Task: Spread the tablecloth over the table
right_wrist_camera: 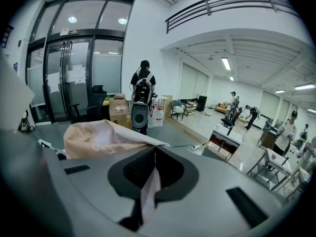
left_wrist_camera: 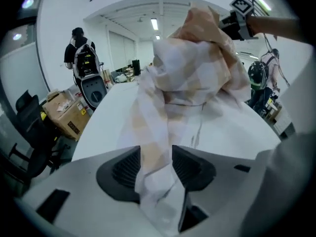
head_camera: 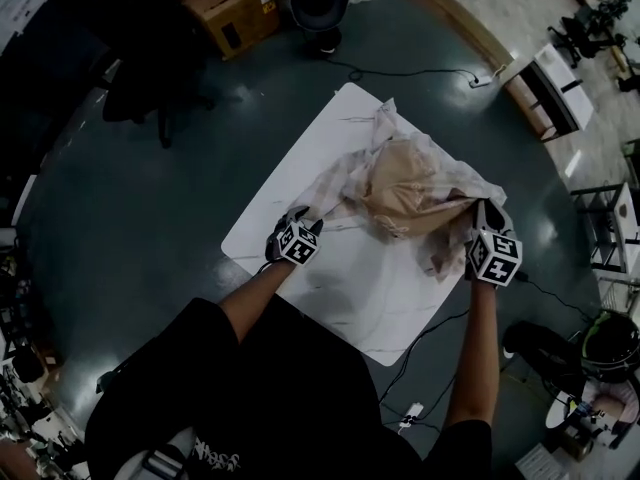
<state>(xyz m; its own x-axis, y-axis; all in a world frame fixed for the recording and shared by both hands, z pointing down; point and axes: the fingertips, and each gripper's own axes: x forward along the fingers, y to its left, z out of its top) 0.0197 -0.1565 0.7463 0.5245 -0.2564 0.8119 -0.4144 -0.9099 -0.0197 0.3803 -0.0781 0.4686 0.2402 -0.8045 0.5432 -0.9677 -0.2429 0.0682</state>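
Observation:
A crumpled beige-and-white checked tablecloth point(head_camera: 410, 183) lies bunched on the far right part of the white marble-patterned table point(head_camera: 300, 178). My left gripper point(head_camera: 303, 218) is at the cloth's near left corner. In the left gripper view its jaws point(left_wrist_camera: 156, 158) stand open with a twisted strip of the tablecloth point(left_wrist_camera: 197, 58) lying loosely between the pads. My right gripper point(head_camera: 486, 211) is at the bundle's right side, shut on a fold of the cloth. In the right gripper view the tablecloth point(right_wrist_camera: 98, 137) runs down into the closed jaws point(right_wrist_camera: 154, 158).
A dark green floor surrounds the table. A cardboard box point(head_camera: 225, 3) and a black chair point(head_camera: 135, 58) stand at the back left, a white side table point(head_camera: 555, 83) at the back right. Cables point(head_camera: 430, 353) trail on the floor by the table's near right corner. A person point(right_wrist_camera: 143, 83) stands far off.

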